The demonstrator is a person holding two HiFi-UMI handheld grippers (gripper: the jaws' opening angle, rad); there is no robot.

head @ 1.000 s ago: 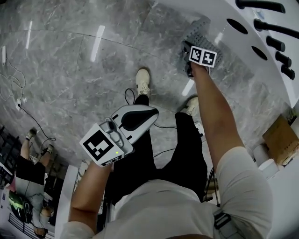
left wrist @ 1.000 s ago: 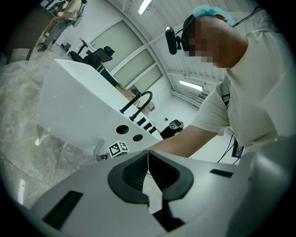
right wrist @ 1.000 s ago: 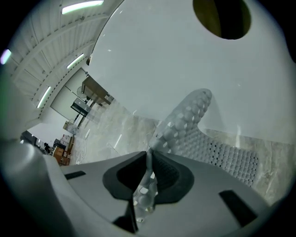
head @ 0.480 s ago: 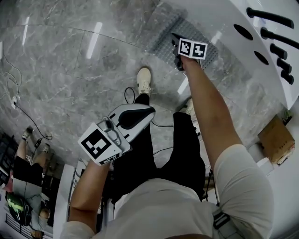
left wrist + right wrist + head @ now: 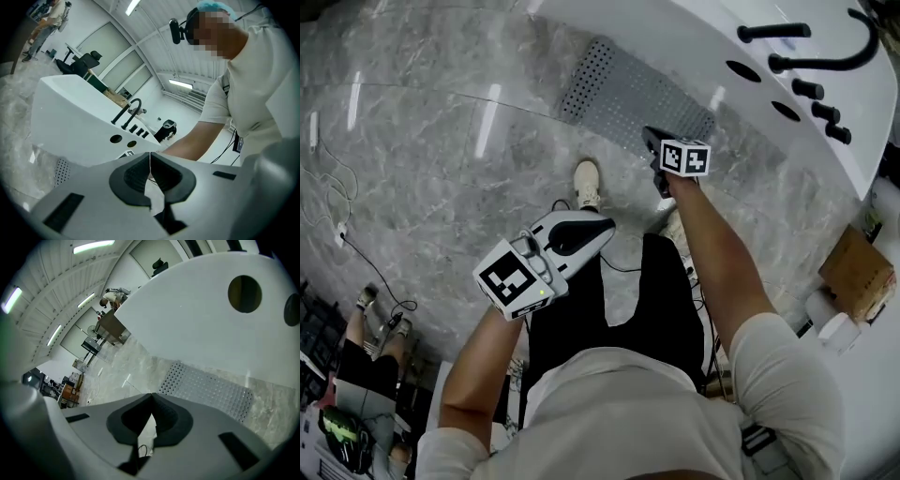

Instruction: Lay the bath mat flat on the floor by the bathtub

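The grey perforated bath mat [image 5: 628,94] lies spread out on the marble floor, along the foot of the white bathtub [image 5: 694,37]. My right gripper [image 5: 649,137] hovers above the mat's near edge, shut and holding nothing. Its own view looks down at the bath mat [image 5: 206,385] beside the bathtub wall [image 5: 201,319], with the right gripper [image 5: 151,395] jaws meeting. My left gripper [image 5: 606,223] is held near my waist, away from the mat, shut and empty. In the left gripper view the left gripper [image 5: 150,154] jaws touch, and a corner of the bath mat [image 5: 61,168] shows below the bathtub [image 5: 70,117].
A black faucet and knobs [image 5: 806,47] sit on the tub rim. A cardboard box [image 5: 861,272] stands at the right. My shoe [image 5: 587,182] is just short of the mat. Cables [image 5: 337,234] trail at the left, where another person [image 5: 347,375] stands.
The right gripper has drawn back from over the mat toward me. The mat now shows fully spread along the tub. The left gripper has hardly moved.
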